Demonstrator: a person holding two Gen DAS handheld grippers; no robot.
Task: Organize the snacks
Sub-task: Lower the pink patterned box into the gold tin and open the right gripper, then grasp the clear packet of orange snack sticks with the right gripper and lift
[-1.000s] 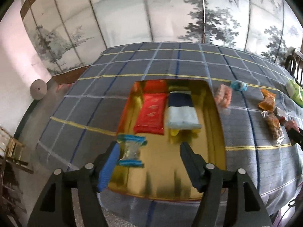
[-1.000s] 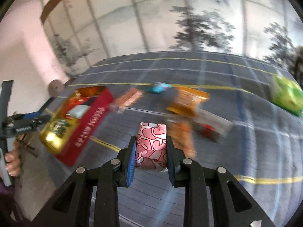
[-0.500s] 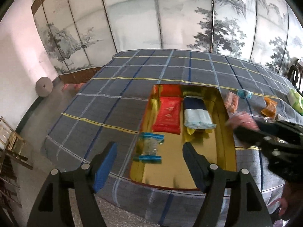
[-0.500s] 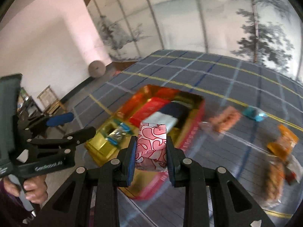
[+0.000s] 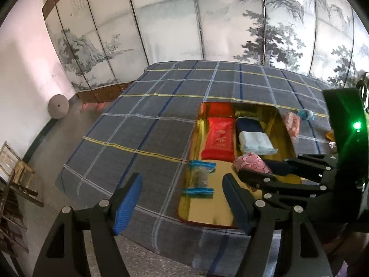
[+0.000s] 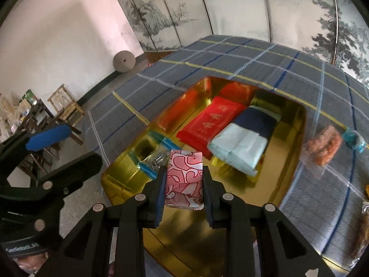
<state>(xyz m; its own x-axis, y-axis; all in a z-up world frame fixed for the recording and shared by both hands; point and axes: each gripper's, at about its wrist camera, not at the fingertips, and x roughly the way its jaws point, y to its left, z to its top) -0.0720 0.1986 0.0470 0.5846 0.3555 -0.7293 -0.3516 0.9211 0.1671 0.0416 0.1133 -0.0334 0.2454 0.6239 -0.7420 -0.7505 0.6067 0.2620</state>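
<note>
Holding a small pink packet with a red heart pattern (image 6: 184, 180) between its two pads, my right claw (image 6: 183, 191) is closed on it in the lower middle of the right wrist view. The packet is above the near part of the shiny gold rectangular tray (image 6: 297, 147), which lies on the desk with a grey checked cloth (image 6: 230, 53). In the tray, towards its upper end, I see a flat red packet with gold print (image 6: 212, 120) and, just beside it on the right, a dark blue and pale blue packet (image 6: 244, 143). A clear packet with blue ends (image 5: 200, 179) lies at the left side of the tray, near its lower end.

My left claw (image 5: 182, 198) stands wide with nothing between its pads, at the bottom of the left wrist view, over the near edge of the desk. Right of the tray, on the cloth, lie an orange snack in clear wrap (image 6: 324, 145) and a small teal wrapped sweet (image 6: 354, 138).
</note>
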